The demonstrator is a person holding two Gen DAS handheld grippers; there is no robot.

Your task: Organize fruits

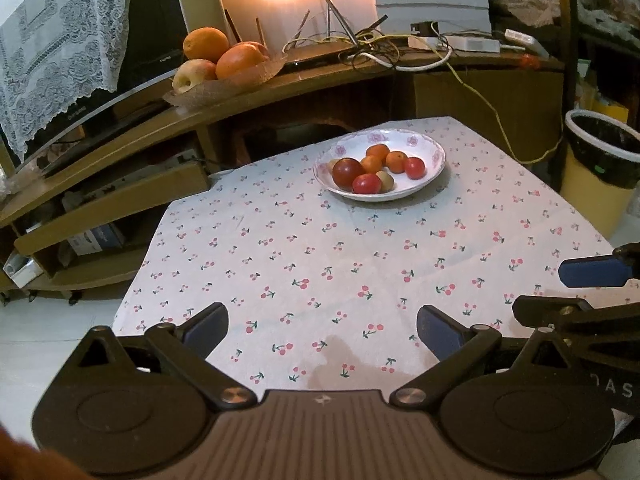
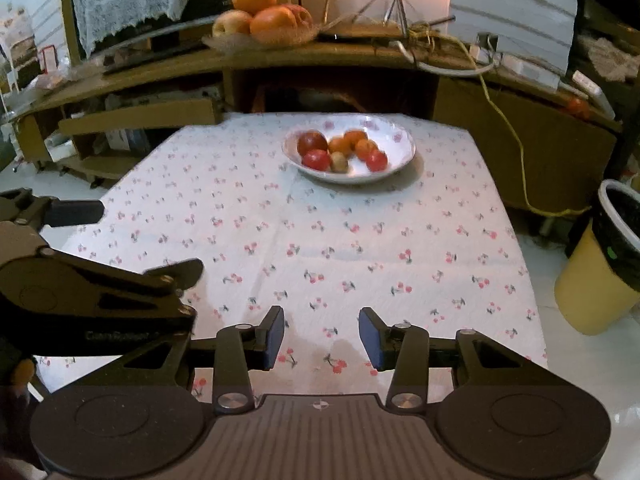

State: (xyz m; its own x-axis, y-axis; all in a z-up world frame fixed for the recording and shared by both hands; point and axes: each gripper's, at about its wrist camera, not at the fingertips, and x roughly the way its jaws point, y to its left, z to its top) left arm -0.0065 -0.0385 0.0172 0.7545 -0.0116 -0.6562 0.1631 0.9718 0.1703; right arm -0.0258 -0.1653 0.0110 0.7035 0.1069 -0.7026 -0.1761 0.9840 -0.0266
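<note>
- your table (image 1: 360, 280) fills most of both views, covered by a white cloth printed with small red cherries; a faint damp-looking stain sits on the cloth near your edge.
- beyond its far edge runs a long wooden cabinet (image 1: 280, 84) with open shelves, a tangle of cables on top, and a lace cloth (image 1: 60, 40) draped over a dark screen at the left.
- a yellow bin (image 2: 600, 272) with a black liner stands on the floor to the right of the table.
- on the cabinet top sits a shallow tray (image 1: 224, 80) holding large oranges and an apple, well apart from the table.
- the white plate (image 1: 424, 182) with a pink flower rim rests on the far half of the table, well apart from both of your tools.
- the small fruits (image 1: 374, 168) all lie inside that plate, touching one another: dark red and bright red round ones, a few orange ones and a pale one or two.
- your left gripper (image 1: 322, 326) hovers over the near edge of the table, fingers spread wide with nothing between them.
- your right gripper (image 2: 322, 334) hangs just beside it, blue pads (image 2: 370, 336) apart and holding nothing.
</note>
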